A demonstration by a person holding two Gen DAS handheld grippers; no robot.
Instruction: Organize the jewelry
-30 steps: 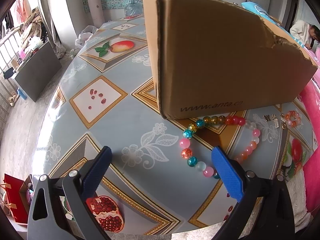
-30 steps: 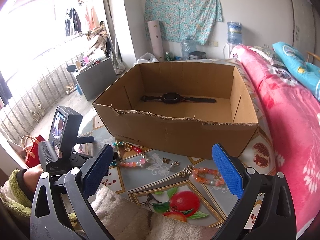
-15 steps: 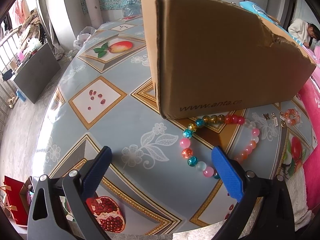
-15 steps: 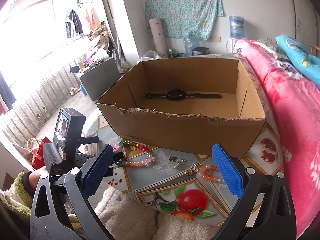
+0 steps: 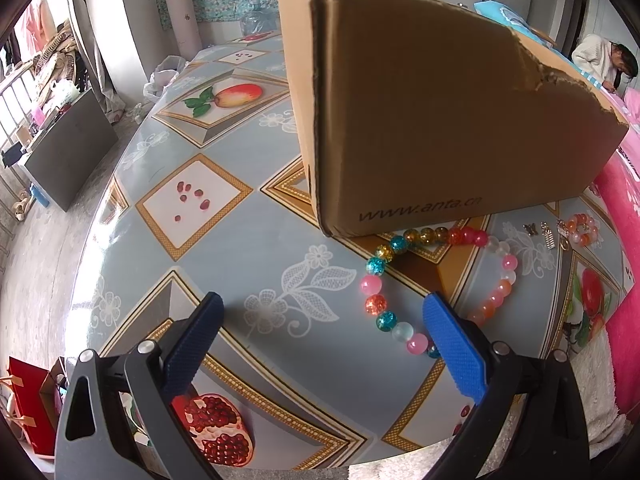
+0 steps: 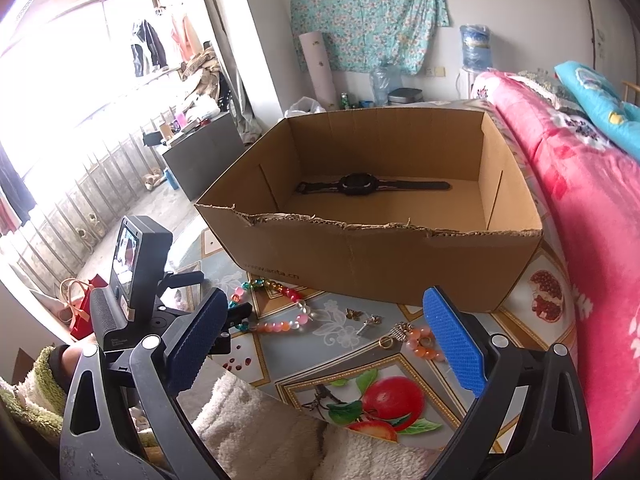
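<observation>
While both pairs of tongs hung wide open and empty above the near edge of the tabletop (image 5: pixel 248 240), the left tongs (image 5: pixel 320 336) sat low over the patterned cloth, their right pad just over the near arc of a multicoloured bead bracelet (image 5: pixel 376 304) that lay flat in a loop. The right tongs (image 6: pixel 324 332) were held higher and further back, above a fluffy cream sleeve (image 6: pixel 256 432), and from there the left tool (image 6: pixel 136 272) showed at the left with its tip at the same bracelet (image 6: pixel 280 322). Just beyond, on the cloth, lay two small metal earrings (image 6: pixel 362 318), then a smaller orange and white bead bracelet (image 6: pixel 420 340) with a gold ring beside it; these sat near the front wall of the box, apart from one another. Behind them stood an open cardboard box (image 6: pixel 372 256) with a torn front rim, the far arc of the big bracelet touching or nearly touching its corner. Inside, on the box floor toward the back wall, a black wristwatch (image 6: pixel 356 185) lay stretched out flat. A pink bed (image 6: pixel 580 216) ran along the right side.
</observation>
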